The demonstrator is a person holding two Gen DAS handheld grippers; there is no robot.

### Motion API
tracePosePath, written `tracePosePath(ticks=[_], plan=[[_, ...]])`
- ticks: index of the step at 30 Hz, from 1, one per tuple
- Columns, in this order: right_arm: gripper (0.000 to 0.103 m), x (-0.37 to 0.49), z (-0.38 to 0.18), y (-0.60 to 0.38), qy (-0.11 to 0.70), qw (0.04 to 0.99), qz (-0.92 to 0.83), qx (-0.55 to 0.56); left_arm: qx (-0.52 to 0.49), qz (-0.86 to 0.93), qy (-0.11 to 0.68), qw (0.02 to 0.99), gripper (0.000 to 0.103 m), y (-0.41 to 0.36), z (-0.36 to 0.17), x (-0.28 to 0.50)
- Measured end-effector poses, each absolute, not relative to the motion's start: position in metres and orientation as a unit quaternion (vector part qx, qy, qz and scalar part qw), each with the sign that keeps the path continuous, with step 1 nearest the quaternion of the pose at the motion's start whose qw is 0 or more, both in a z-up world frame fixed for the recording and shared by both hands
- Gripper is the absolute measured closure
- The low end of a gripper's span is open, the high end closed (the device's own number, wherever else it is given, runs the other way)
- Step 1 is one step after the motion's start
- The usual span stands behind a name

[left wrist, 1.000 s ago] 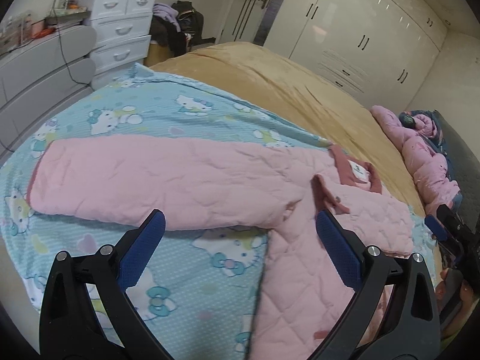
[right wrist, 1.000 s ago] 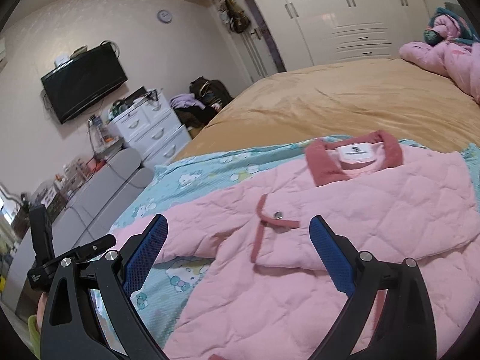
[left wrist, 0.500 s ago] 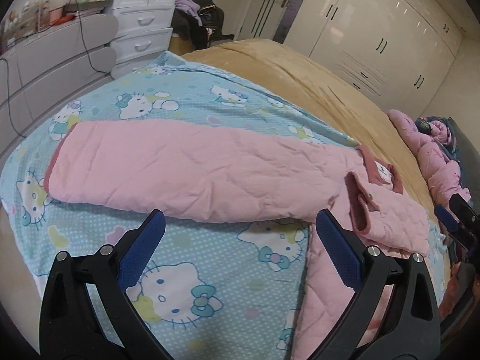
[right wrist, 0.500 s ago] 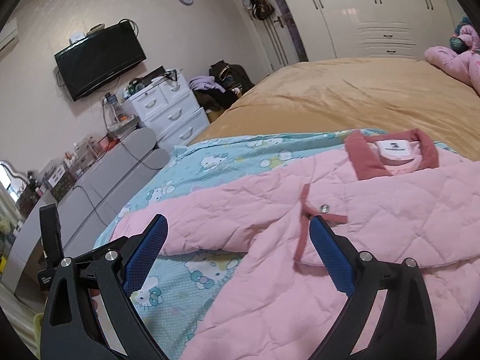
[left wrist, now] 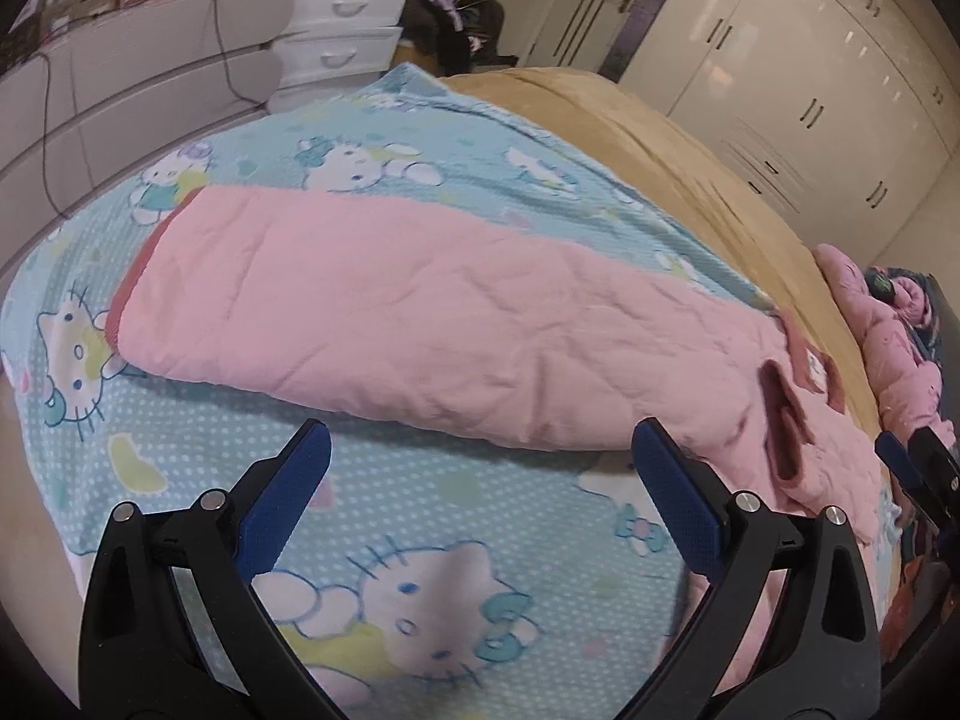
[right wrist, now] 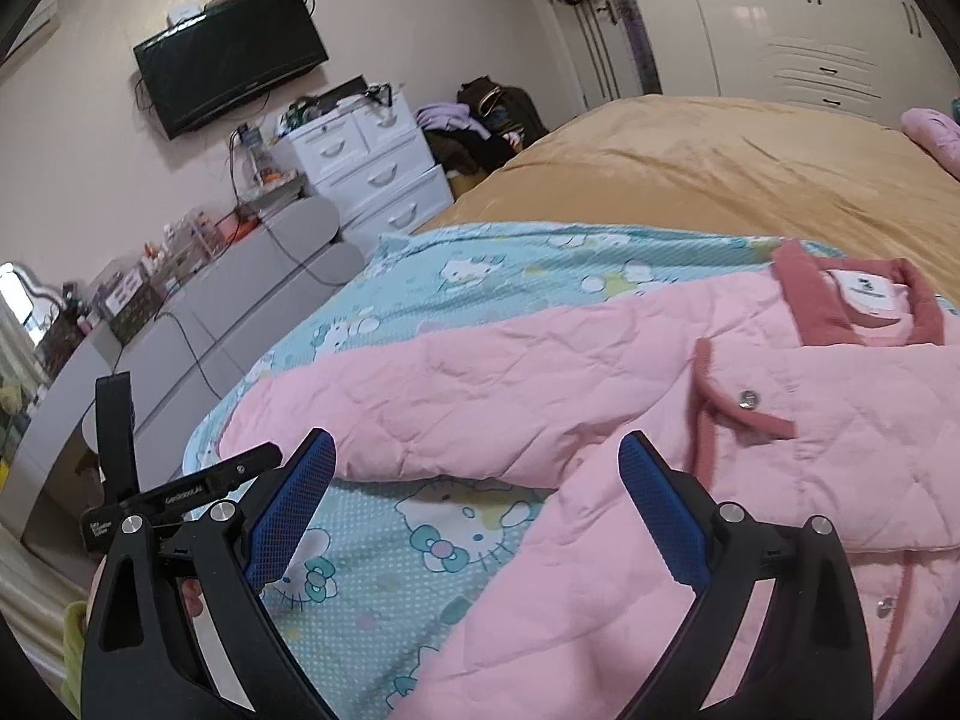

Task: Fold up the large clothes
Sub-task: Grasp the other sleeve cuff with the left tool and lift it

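The pink quilted jacket [right wrist: 600, 396] lay spread flat, front up, on a blue cartoon-cat blanket [left wrist: 420, 546] that covered the near part of the bed [right wrist: 720, 168]; its body filled the lower right of the right wrist view, and one sleeve [left wrist: 372, 312] stretched out straight toward the left of the frame in both views. The darker pink collar [right wrist: 804, 294] with its white label sat at the upper right, and a snap tab [right wrist: 747, 405] crossed the chest just below it. Laid out like this, with the sleeve extended, the garment seemed ready for a first fold, probably bringing that sleeve across the body. The left tool [left wrist: 480, 468] hung above the blanket just short of the sleeve's near edge, its blue-padded fingers spread wide with nothing between them. The right tool [right wrist: 477, 480] stood likewise wide open and empty, aimed at the spot where the sleeve met the body, apart from the cloth as far as could be judged. A second pink garment [left wrist: 882, 336] lay bundled at the far right of the left wrist view. Beyond the bed, at the upper left, white drawers [right wrist: 372, 168] carried clutter on top but their fronts were closed, so their contents could not be told; wardrobe doors [right wrist: 780, 18] at the upper right were shut too.
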State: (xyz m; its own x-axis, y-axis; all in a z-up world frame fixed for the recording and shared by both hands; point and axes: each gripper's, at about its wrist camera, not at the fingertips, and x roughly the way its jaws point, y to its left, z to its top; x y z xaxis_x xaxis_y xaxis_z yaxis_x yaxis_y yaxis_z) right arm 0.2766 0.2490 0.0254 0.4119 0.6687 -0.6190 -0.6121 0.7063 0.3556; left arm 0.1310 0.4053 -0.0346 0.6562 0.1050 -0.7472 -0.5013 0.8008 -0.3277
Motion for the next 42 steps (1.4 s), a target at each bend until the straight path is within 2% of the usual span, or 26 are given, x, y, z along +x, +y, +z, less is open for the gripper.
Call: tracePosePath(ticks=[13,22,24,25,29,32,42], plan=[[0.008,0.281,-0.015,0.284,0.424,0.814,0.396,0.035,-0.403,0.201,0.349,0.822,0.009,0.473,-0.084,0.131],[0.008,0.285,-0.024,0.28,0.432,0.811,0.391,0.042,-0.406,0.224,0.318,0.827,0.01,0.494,-0.095,0.146],[0.008,0.285,-0.025,0.276,0.433,0.812,0.388,0.044,-0.394,0.235,0.319,0.829,0.028,0.495,-0.093,0.147],[0.008,0.286,-0.026,0.273,0.434,0.813,0.386,0.047,-0.383,0.247,0.321,0.83,0.052,0.496,-0.093,0.148],[0.008,0.286,-0.026,0.261,0.435,0.814,0.379,0.059,-0.368,0.249,0.306,0.842,0.071,0.497,-0.084,0.142],[0.008,0.286,-0.023,0.251,0.434,0.817,0.375,0.064,-0.361,0.243,0.287,0.853,0.077,0.495,-0.07,0.136],[0.008,0.282,-0.006,0.201,0.419,0.83,0.356,0.093,-0.335,0.238,0.208,0.888,0.084,0.466,-0.012,0.114]])
